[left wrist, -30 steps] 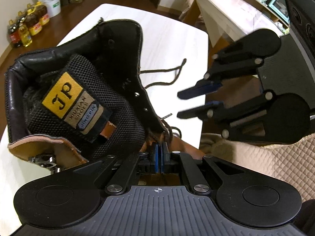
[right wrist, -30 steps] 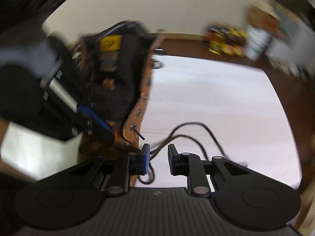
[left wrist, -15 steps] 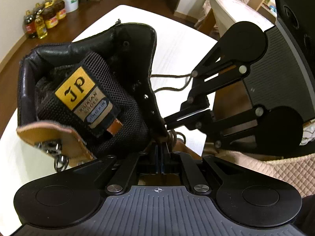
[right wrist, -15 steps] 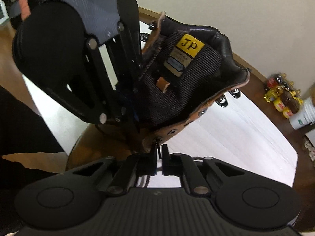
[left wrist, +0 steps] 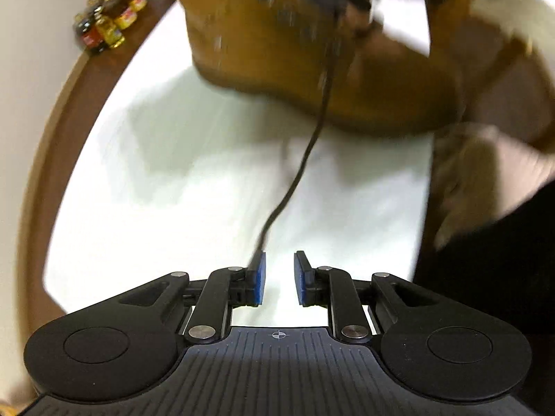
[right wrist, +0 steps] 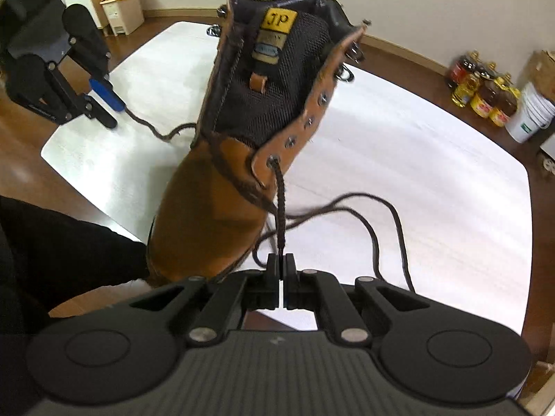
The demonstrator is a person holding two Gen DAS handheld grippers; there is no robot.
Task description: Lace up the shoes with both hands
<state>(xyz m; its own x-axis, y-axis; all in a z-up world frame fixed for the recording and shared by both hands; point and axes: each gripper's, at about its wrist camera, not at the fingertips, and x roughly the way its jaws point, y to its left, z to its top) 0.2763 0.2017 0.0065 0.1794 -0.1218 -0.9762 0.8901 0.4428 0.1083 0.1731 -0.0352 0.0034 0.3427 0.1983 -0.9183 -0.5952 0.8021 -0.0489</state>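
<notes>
The tan leather lace-up boot (right wrist: 211,187) is standing mid-frame on the white table (right wrist: 416,173). The right gripper (right wrist: 281,263) is pinching the dark brown lace (right wrist: 280,204) at lower centre; the left gripper (left wrist: 279,277), fingers apart, is touching the lace's other end.

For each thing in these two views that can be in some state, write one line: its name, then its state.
Left gripper: fingers open, a lace beside one finger, not pinched.
Right gripper: fingers shut on the lace end.
Boot: upright on the table, tongue exposed, upper eyelets unlaced.
Lace: threaded through a low eyelet, taut to the right gripper, the rest slack on the table.
Oil bottles: standing, capped.
</notes>
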